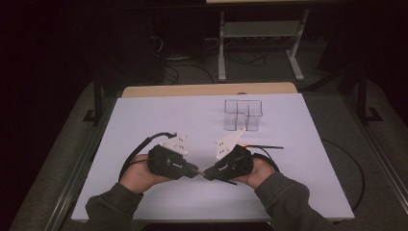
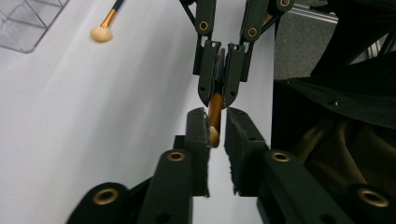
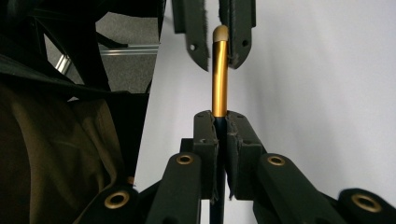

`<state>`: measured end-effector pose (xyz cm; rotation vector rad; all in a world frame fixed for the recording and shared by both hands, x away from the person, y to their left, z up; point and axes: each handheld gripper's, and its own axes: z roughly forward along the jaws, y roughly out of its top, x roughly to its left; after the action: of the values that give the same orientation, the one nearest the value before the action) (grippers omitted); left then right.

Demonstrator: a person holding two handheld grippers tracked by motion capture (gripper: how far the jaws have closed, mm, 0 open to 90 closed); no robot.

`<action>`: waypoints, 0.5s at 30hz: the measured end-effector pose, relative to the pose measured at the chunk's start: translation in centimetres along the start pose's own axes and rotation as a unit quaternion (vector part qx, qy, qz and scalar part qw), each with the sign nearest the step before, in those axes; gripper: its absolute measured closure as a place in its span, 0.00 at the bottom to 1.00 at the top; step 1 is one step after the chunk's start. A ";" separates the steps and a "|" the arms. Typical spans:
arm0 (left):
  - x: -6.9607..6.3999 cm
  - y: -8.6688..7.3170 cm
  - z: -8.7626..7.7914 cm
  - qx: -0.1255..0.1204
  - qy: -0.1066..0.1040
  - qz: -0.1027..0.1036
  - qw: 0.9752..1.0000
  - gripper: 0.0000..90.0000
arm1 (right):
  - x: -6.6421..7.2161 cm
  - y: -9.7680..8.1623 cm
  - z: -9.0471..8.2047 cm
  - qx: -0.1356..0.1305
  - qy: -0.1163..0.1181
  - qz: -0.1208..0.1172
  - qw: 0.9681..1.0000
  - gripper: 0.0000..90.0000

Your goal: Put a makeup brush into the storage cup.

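Both grippers meet tip to tip low on the white table (image 1: 144,120), near the person's edge, each held in a hand. The right gripper (image 3: 221,122) has its jaws clamped tight on the dark handle of a makeup brush (image 3: 219,79); the gold ferrule sticks out forward, pale bristle tip pointing at the other gripper. The left gripper (image 2: 215,122) has its jaws either side of that bristle tip with a narrow gap; the tip looks to lean on one pad, but the pads are not pressing it, so not a grip. A second brush (image 2: 105,25) lies flat on the table further out, apart from the grippers. A clear organizer (image 1: 243,114) with compartments stands toward the far side of the table, well apart from both hands.
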<state>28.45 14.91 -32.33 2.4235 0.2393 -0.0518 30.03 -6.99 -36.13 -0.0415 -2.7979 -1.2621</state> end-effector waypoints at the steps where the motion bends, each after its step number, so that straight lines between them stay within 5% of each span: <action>1: 0.0 0.0 0.0 0.000 -0.002 0.001 1.000 0.91 | 0.1 0.0 0.0 0.001 0.001 -0.003 1.000 0.92; 15: -0.6 1.0 -0.4 0.024 -0.003 0.023 0.999 0.94 | 0.7 0.8 0.1 0.026 -0.004 -0.013 1.000 0.89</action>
<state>28.04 14.33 -31.33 2.4743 0.1806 -0.0446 29.40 -6.38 -35.61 -0.0073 -2.8465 -1.1969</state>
